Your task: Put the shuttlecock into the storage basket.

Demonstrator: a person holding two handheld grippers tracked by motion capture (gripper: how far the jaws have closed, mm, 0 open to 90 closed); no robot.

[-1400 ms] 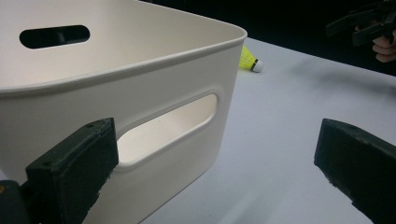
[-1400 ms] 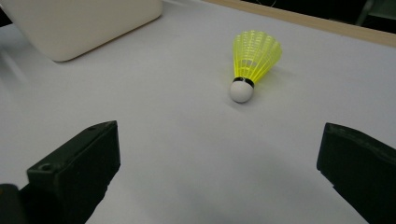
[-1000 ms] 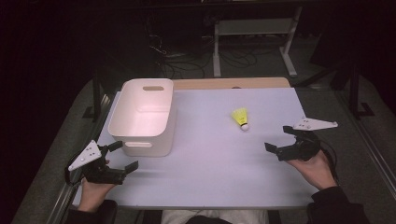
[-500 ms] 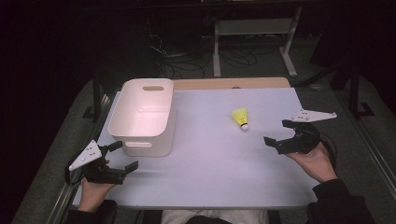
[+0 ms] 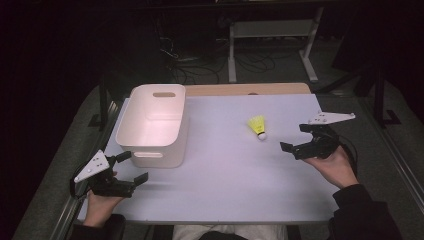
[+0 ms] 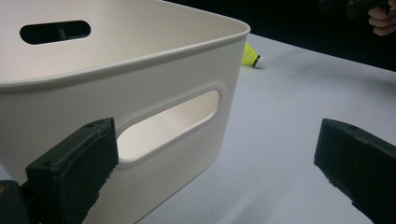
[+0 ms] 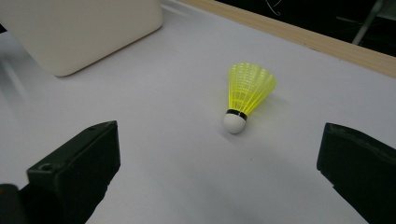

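A yellow shuttlecock with a white cork tip lies on its side on the white table, right of centre; it shows close up as the shuttlecock in the right gripper view. My right gripper hovers just right of it, open, jaws wide and nothing between them. A white plastic bin with handle slots stands at the left and holds nothing. My left gripper is open near the table's front-left corner, facing the bin wall. The shuttlecock appears far off behind the bin's corner.
The white table top has a wooden strip along its far edge. Beyond it stand a metal frame and floor cables in the dark. A metal rail runs along the table's right side.
My right gripper has moved left and slightly forward toward the shuttlecock. The left gripper has barely shifted. Shuttlecock and bin stay where they were.
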